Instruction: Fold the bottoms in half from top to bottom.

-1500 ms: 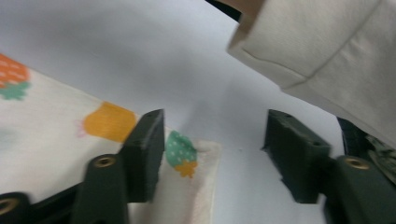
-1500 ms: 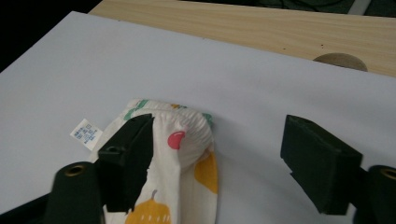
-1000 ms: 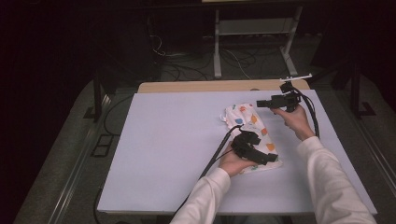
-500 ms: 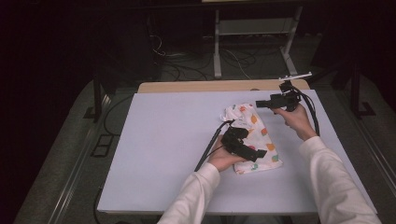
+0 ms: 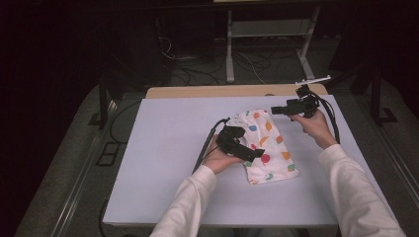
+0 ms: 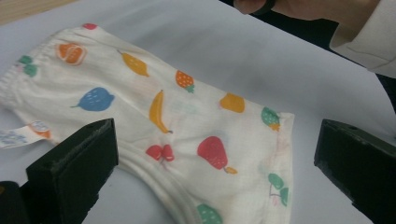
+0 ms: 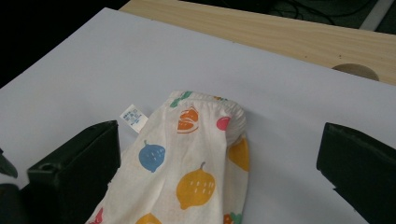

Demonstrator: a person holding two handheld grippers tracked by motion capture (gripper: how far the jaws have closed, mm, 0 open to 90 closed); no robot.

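A white cloth (image 5: 269,143) printed with coloured fruit lies folded flat on the white table cover (image 5: 163,148), its gathered waistband toward the far side. My left gripper (image 5: 252,155) hovers over the cloth's left edge and points right. Its jaws have just been opening and now stand wide, with the cloth (image 6: 187,121) lying beneath them, not gripped. My right gripper (image 5: 274,110) is held just off the far right of the cloth and points left at the waistband (image 7: 210,105). Its jaws are wide apart and hold nothing.
A wooden tabletop (image 5: 232,91) with a round hole (image 7: 357,70) shows beyond the white cover. A small label (image 7: 134,116) sticks out of the cloth's waistband. Behind the table are a metal stand (image 5: 230,54) and cables on the dark floor.
My left hand has drawn back to the left and up, off the near end of the cloth, which now lies uncovered and flat. The right hand has stayed in place.
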